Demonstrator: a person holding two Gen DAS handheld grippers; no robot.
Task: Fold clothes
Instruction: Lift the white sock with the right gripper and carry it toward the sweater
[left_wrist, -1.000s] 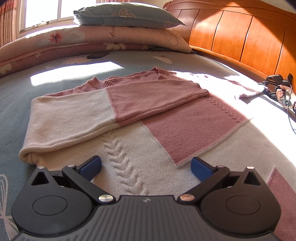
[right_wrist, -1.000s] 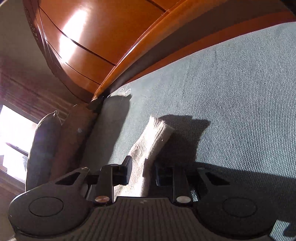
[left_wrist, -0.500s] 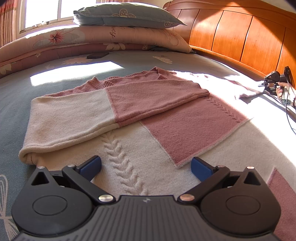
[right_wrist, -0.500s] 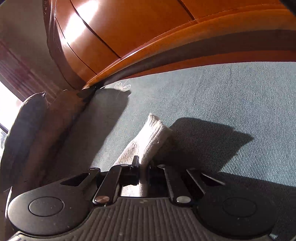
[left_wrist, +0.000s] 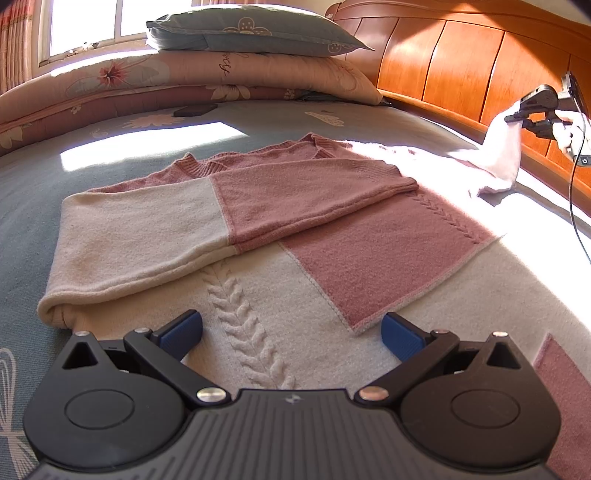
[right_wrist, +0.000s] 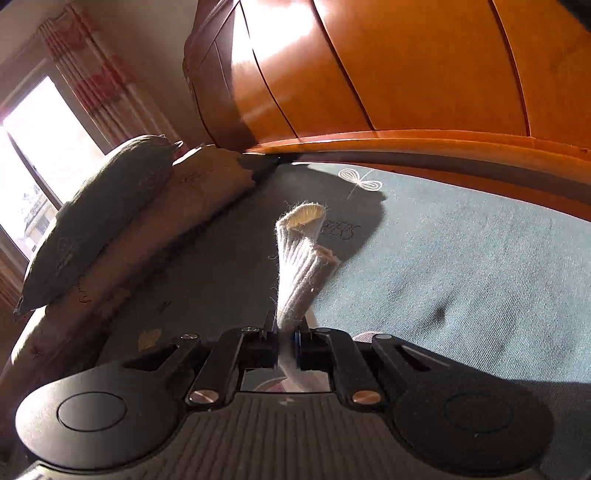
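Observation:
A pink and cream knitted sweater (left_wrist: 332, 236) lies flat on the bed, its left sleeve (left_wrist: 155, 229) folded across the body. My left gripper (left_wrist: 291, 334) is open and empty, low over the cream hem. My right gripper (right_wrist: 286, 341) is shut on the cream cuff of the right sleeve (right_wrist: 301, 258) and holds it lifted off the bed. In the left wrist view the right gripper (left_wrist: 517, 118) shows at the far right with the sleeve (left_wrist: 502, 155) hanging from it, near the headboard.
A blue-grey bedsheet (left_wrist: 29, 184) covers the bed. An orange wooden headboard (left_wrist: 461, 66) runs along the right. A folded quilt (left_wrist: 184, 77) with a pillow (left_wrist: 240, 33) on it lies at the far end, next to a dark phone (left_wrist: 195, 109).
My right gripper closed on the sleeve cuff and lifted it up off the bed. The left gripper has not moved.

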